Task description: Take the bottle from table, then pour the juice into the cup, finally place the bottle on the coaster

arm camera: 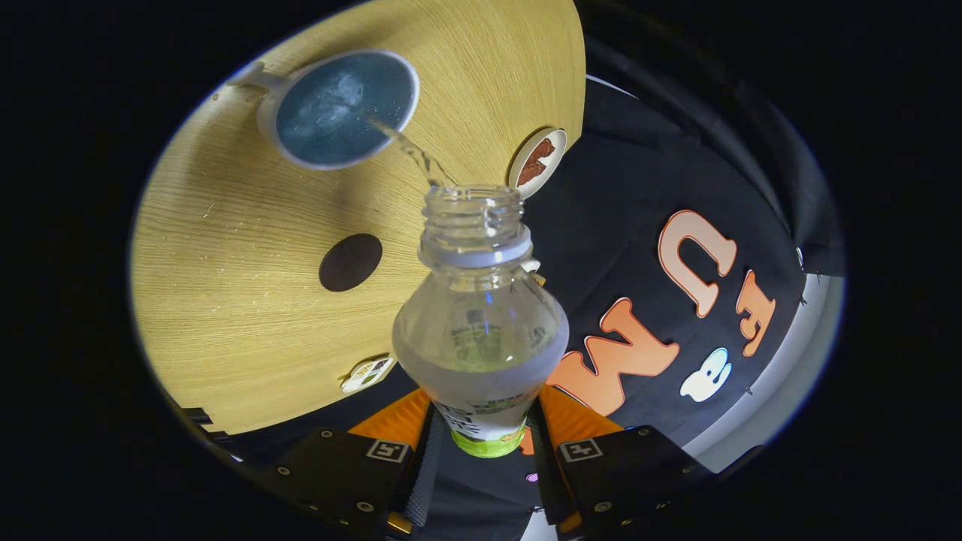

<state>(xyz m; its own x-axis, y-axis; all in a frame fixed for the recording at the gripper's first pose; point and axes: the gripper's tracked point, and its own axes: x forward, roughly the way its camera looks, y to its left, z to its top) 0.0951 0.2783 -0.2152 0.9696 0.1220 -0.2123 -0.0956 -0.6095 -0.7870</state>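
Now | tool (481, 443) clamps clear ribbed-neck bottle (479, 330) | thin stream into round cup (338, 109) | woodgrain table (248, 315)

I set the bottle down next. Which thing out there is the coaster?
On the wooden table, look beyond the bottle clamped in the tongs. The coaster is the flat dark disc lying between them and the cup catching the juice; unlike the pale stickers nearby, it is plain and round.
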